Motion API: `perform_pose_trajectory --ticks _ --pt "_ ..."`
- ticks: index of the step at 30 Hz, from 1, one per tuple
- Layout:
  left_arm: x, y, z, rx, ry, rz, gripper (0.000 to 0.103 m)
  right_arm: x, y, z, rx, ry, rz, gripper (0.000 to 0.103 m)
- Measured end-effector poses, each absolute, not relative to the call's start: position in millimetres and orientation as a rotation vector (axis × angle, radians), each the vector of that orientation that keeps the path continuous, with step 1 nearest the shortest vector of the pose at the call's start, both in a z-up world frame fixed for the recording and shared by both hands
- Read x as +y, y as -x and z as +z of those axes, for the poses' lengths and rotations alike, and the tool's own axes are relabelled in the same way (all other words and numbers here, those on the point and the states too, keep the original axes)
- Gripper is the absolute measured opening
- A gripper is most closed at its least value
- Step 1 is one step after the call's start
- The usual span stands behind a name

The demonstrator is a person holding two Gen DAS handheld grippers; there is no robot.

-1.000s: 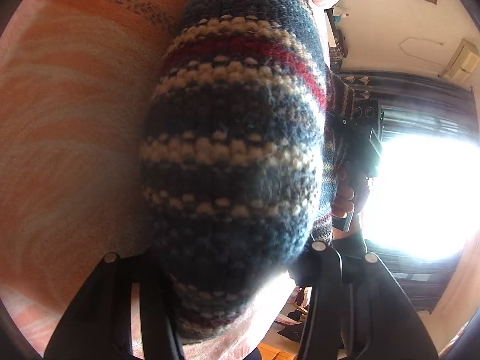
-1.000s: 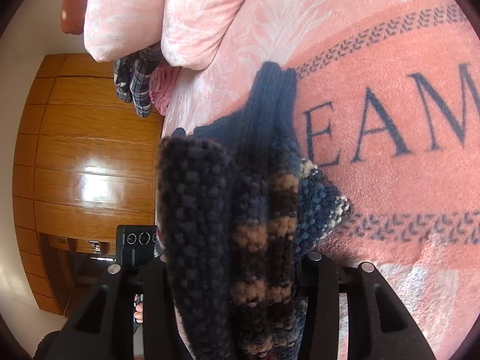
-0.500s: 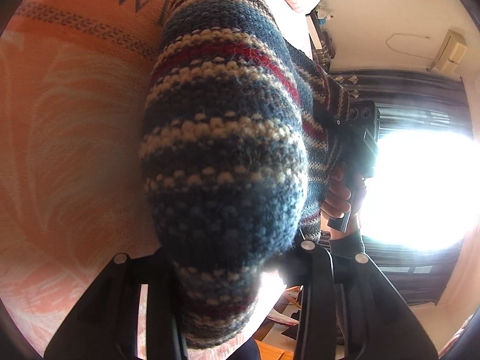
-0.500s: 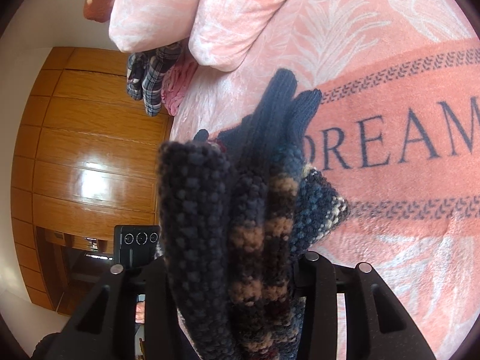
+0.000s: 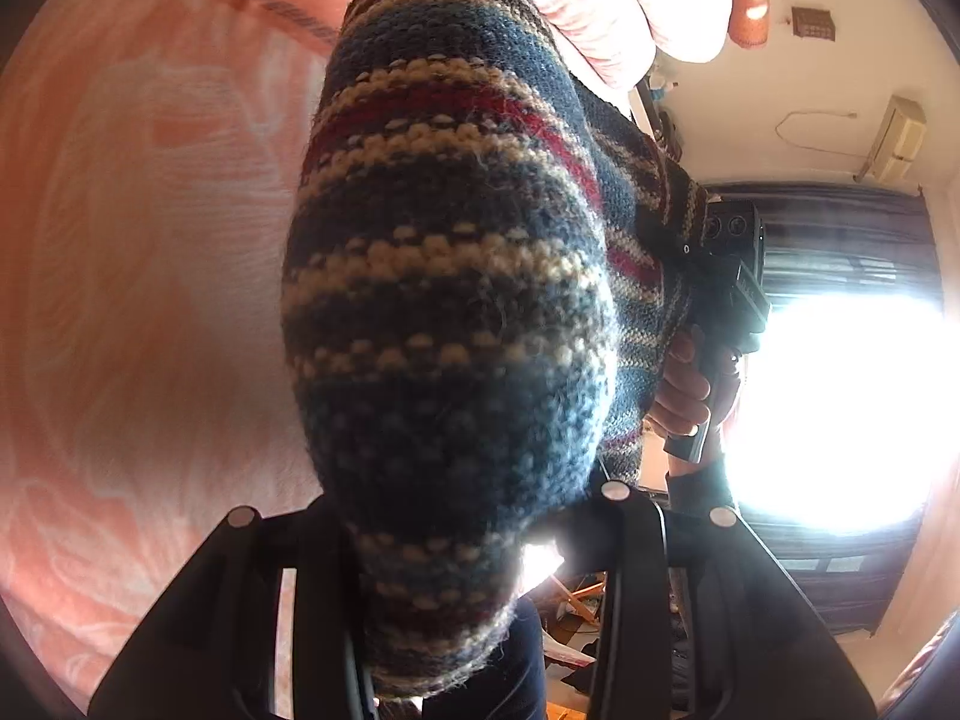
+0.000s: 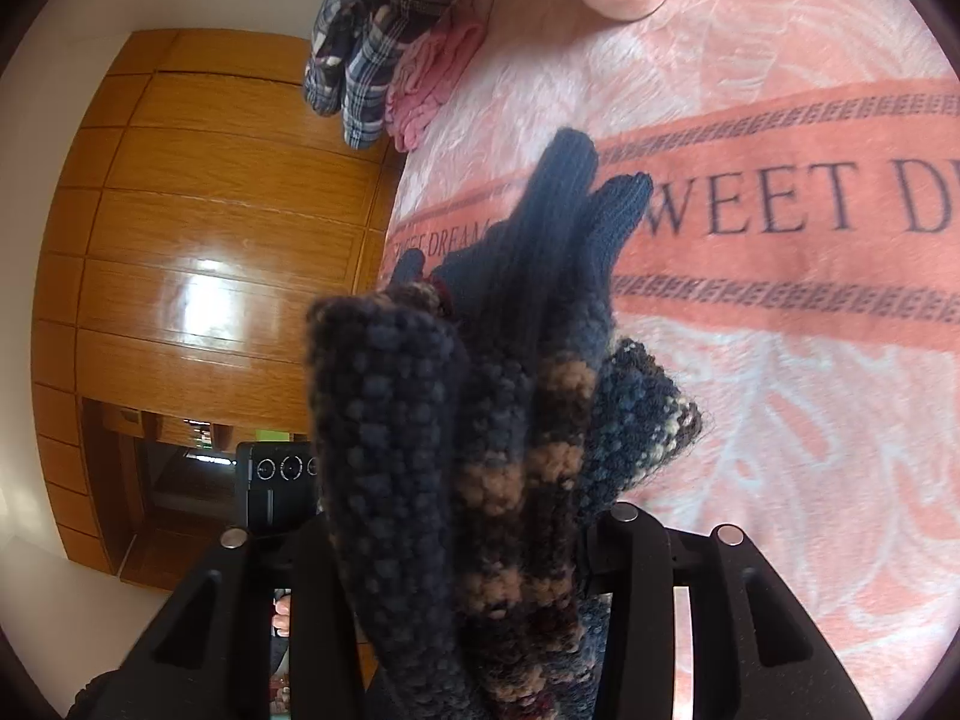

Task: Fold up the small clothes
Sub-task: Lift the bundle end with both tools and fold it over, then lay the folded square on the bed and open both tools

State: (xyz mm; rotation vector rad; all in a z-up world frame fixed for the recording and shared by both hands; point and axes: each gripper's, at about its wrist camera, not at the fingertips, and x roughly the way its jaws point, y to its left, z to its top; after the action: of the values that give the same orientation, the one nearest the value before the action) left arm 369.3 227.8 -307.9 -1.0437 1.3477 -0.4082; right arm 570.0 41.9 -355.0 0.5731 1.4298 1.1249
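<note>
The right gripper [image 6: 474, 546] has swung along the blanket [image 6: 780, 420]: "SWEET D" now shows at 2 o'clock. Both it and the left gripper [image 5: 444, 516] clamp the knit sweater [image 5: 444, 276], lifted above the bed. Plaid clothes [image 6: 366, 54] lie at 11 o'clock.

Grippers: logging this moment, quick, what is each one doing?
Left gripper: closed on the striped knitted garment.
Right gripper: closed on a bunched part of the same garment.
</note>
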Motion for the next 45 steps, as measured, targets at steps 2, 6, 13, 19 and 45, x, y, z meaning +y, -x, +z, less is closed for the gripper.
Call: perform_pose_trajectory --ticks 2,6,13,19,45 --pt "239.1 -347.8 -308.2 1.347 1.058 -0.381 0.035 65.4 -554.7 -359.4 1.455 -0.572 1.138 0.042" --pt "258.7 -305.3 -315.4 1.362 1.086 -0.337 0.035 106.1 -525.6 -379.7 1.516 -0.574 1.156 0.042" --pt "266.9 -267.2 -361.2 1.421 1.16 -0.281 0.037 137.1 -494.8 -441.9 1.636 -0.603 1.112 0.042" --pt "273.1 -247.7 -374.8 1.386 1.153 -0.241 0.07 103.9 -501.4 -436.4 1.58 -0.591 0.989 0.081" --pt "280.8 -187.7 -271.8 1.09 0.982 -0.399 0.075 86.0 -461.6 -379.6 1.282 -0.329 0.832 0.036"
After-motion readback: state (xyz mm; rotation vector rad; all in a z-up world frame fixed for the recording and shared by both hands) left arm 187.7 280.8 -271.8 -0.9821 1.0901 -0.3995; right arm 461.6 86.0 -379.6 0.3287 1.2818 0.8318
